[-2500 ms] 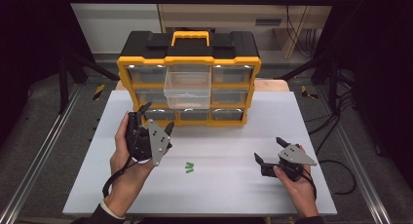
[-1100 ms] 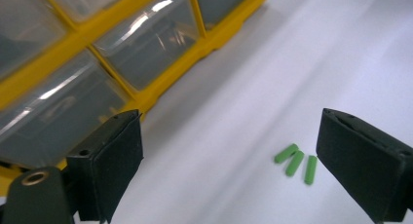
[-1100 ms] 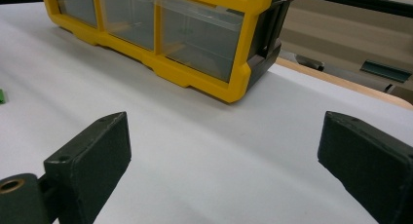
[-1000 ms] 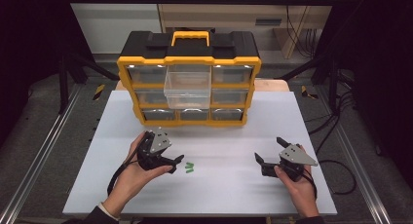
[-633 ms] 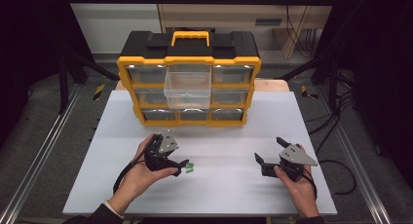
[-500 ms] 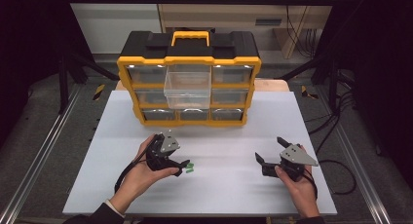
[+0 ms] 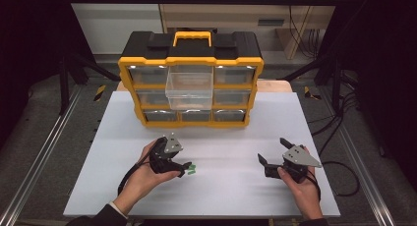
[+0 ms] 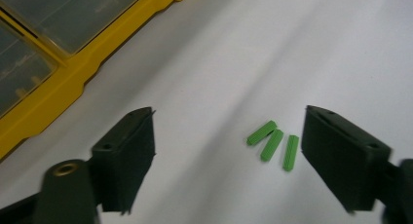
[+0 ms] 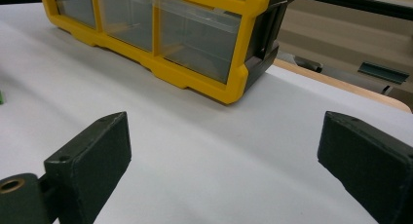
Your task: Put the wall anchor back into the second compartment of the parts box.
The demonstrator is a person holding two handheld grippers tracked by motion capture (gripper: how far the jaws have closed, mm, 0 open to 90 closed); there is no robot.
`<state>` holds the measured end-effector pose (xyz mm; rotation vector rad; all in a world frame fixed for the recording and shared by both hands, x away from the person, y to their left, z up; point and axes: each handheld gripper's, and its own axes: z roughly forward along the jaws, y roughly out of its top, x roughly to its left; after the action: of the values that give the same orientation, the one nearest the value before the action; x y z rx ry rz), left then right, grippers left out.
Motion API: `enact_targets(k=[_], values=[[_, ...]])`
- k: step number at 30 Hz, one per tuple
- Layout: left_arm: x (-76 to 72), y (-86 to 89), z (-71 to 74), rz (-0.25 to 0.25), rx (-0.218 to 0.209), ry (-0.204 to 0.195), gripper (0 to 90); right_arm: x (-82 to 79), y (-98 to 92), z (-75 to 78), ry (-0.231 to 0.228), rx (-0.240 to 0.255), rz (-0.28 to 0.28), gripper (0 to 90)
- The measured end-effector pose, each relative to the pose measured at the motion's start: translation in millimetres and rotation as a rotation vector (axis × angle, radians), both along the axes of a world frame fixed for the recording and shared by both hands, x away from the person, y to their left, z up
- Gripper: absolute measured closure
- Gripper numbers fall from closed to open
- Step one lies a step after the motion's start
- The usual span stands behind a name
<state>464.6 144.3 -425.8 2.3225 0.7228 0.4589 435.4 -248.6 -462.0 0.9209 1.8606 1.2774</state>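
Near the front edge of the matte white tabletop (image 7: 231, 196), the left gripper (image 8: 226, 151) stands over three small green ribbed plastic plugs (image 8: 272, 144), short blunt sticks lying just beside one another; its blocky black jaws have just been closing, the plugs between them close to one jaw, nothing gripped; toward the front right corner the right gripper (image 9: 221, 160) rests with jaws spread wide over bare board; at the far edge stands a yellow-and-black plastic drawer organiser (image 7: 191, 73) with smooth clear drawers, its centre drawer (image 7: 189, 86) pulled out.
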Motion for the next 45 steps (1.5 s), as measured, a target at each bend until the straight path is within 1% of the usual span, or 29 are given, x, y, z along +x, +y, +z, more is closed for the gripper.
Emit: enact_targets(k=[2, 3, 7, 8, 9, 13, 14, 15, 16, 17, 18, 19, 20, 23, 24, 25, 26, 27, 28, 30, 31, 32, 33, 36, 41, 42, 45], values=[[0.5, -0.1, -0.4, 0.002, -0.001, 0.001, 26.1, 0.0, 0.4, 0.0, 0.000, -0.002, 0.000, 5.5], [1.4, -1.0, -1.1, 0.006, -0.004, 0.010, 29.0, -0.1, 0.5, 0.1, -0.001, -0.003, 0.001, 5.5], [1.9, -4.4, -3.3, -0.016, -0.001, 0.014, 38.4, -0.1, 0.3, 0.3, -0.007, -0.004, 0.004, 5.6], [2.2, -5.1, -3.7, -0.022, 0.003, 0.017, 38.4, -0.1, 0.3, 0.3, -0.007, -0.004, 0.004, 5.6], [3.4, -8.2, -5.9, -0.026, 0.001, 0.026, 41.5, -0.2, 0.3, 0.2, -0.005, -0.001, 0.003, 5.6], [5.3, -13.3, -10.9, -0.041, 0.008, 0.040, 47.1, -0.1, 0.3, 0.3, -0.007, -0.004, 0.006, 5.6], [7.1, -16.5, -14.5, -0.049, 0.022, 0.051, 47.8, -0.1, 0.3, 0.2, -0.006, -0.005, 0.005, 5.6], [8.0, -17.9, -16.2, -0.052, 0.026, 0.057, 48.7, -0.1, 0.2, 0.2, -0.006, -0.006, 0.005, 5.6], [8.0, -17.9, -16.2, -0.052, 0.026, 0.057, 49.7, -0.1, 0.2, 0.2, -0.006, -0.006, 0.005, 5.6], [9.2, -18.6, -17.6, -0.057, 0.035, 0.059, 49.7, 0.0, 0.2, 0.1, -0.005, -0.006, 0.004, 5.6], [10.7, -20.4, -20.7, -0.054, 0.029, 0.066, 52.8, 0.0, 0.3, 0.1, -0.005, -0.007, 0.005, 5.6], [10.7, -20.4, -20.7, -0.054, 0.029, 0.066, 54.0, 0.0, 0.3, 0.1, -0.005, -0.007, 0.005, 5.6], [11.6, -20.8, -22.0, -0.057, 0.030, 0.071, 54.0, 0.1, 0.3, 0.0, -0.005, -0.009, 0.005, 5.6], [14.6, -19.9, -24.4, -0.073, 0.069, 0.081, 56.8, 0.1, 0.4, -0.1, -0.001, -0.011, 0.005, 5.6], [14.7, -20.3, -25.7, -0.069, 0.061, 0.087, 57.7, 0.2, 0.4, -0.1, -0.001, -0.011, 0.006, 5.6], [15.5, -20.2, -26.7, -0.072, 0.066, 0.088, 58.5, 0.1, 0.5, -0.1, 0.000, -0.012, 0.005, 5.6], [16.4, -19.5, -26.5, -0.076, 0.079, 0.092, 59.4, 0.0, 0.5, -0.1, 0.000, -0.012, 0.005, 5.6], [17.1, -19.4, -27.4, -0.079, 0.081, 0.095, 60.2, -0.1, 0.7, -0.1, 0.002, -0.009, 0.005, 5.6], [17.1, -20.0, -28.7, -0.075, 0.068, 0.098, 61.5, -0.1, 0.7, -0.1, 0.002, -0.010, 0.005, 5.6], [17.8, -19.7, -30.1, -0.084, 0.077, 0.108, 61.8, 0.0, 0.4, 0.0, -0.001, -0.012, 0.006, 5.6], [18.2, -19.2, -29.7, -0.092, 0.091, 0.108, 62.2, 0.1, 0.4, -0.1, -0.001, -0.012, 0.006, 5.6], [18.2, -19.2, -29.7, -0.092, 0.091, 0.108, 62.5, 0.1, 0.4, -0.1, 0.000, -0.012, 0.005, 5.6], [18.3, -19.4, -30.3, -0.097, 0.093, 0.118, 62.9, 0.0, 0.7, -0.1, 0.003, -0.010, 0.005, 5.6], [19.3, -19.9, -31.8, -0.098, 0.086, 0.125, 63.7, 0.1, 0.9, -0.3, 0.003, -0.012, 0.005, 5.6], [21.1, -20.1, -32.0, -0.103, 0.090, 0.130, 64.1, 0.0, 0.8, -0.2, 0.003, -0.012, 0.005, 5.6], [21.4, -21.4, -32.8, -0.105, 0.070, 0.142, 64.6, 0.2, 0.8, -0.4, 0.001, -0.015, 0.005, 5.6], [21.9, -22.9, -33.1, -0.112, 0.072, 0.143, 65.3, 0.4, 0.6, -0.4, -0.001, -0.017, 0.006, 5.6]])
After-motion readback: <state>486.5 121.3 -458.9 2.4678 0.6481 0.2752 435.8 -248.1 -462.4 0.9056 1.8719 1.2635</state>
